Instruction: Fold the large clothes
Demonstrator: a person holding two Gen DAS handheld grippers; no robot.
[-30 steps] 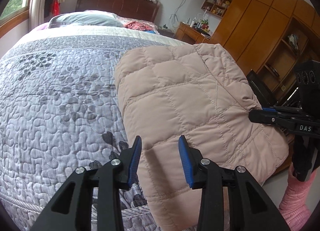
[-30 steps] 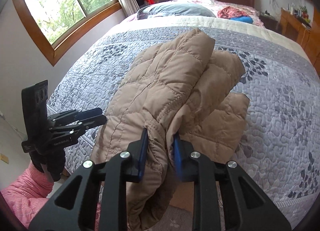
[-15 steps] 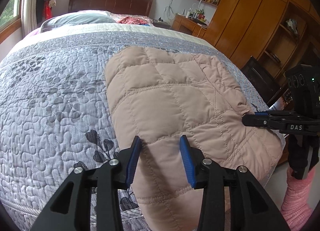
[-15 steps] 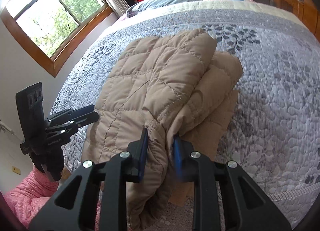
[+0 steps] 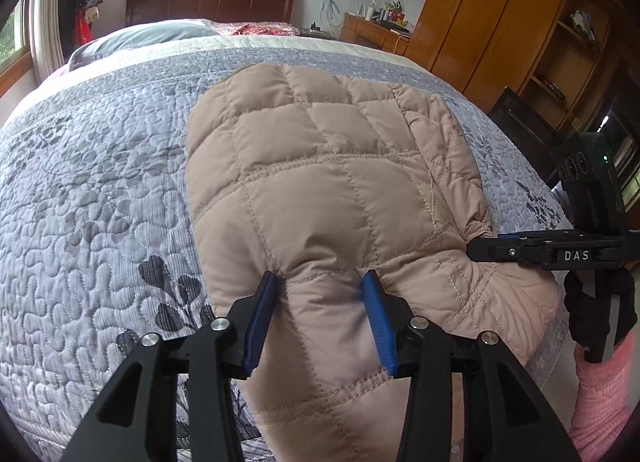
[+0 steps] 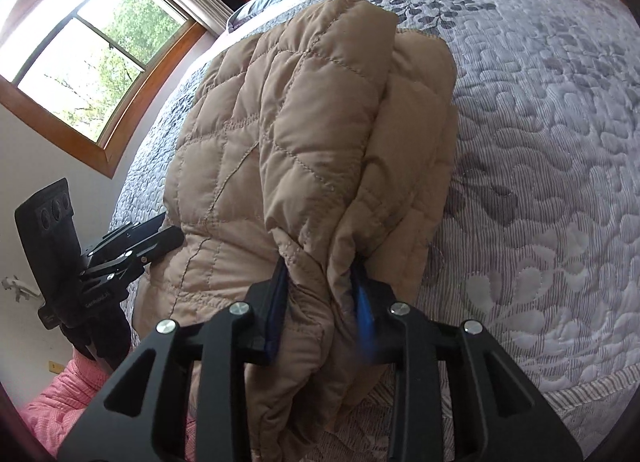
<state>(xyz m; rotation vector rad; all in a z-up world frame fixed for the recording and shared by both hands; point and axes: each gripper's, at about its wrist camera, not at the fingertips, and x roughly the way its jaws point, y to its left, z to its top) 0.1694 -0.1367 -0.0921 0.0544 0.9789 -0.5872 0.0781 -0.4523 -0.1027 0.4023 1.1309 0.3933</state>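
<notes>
bedspread (image 5: 88, 229): one, grey, quilted
jacket (image 5: 328, 189): one tan puffer, folded up near the bed's foot edge
left gripper (image 5: 320, 282): fingers spread and opening, pushing into the jacket
right gripper (image 6: 322, 282): opening, bunched jacket edge between its fingers

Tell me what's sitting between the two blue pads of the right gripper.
In the right wrist view, a bunched fold of the tan quilted jacket fills the gap in the right gripper, whose jaws are opening. The grey quilted bedspread lies beyond.

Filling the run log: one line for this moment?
left gripper: opening, pads astride quilted jacket | right gripper: opening, jacket edge between pads | bedspread: under jacket
</notes>
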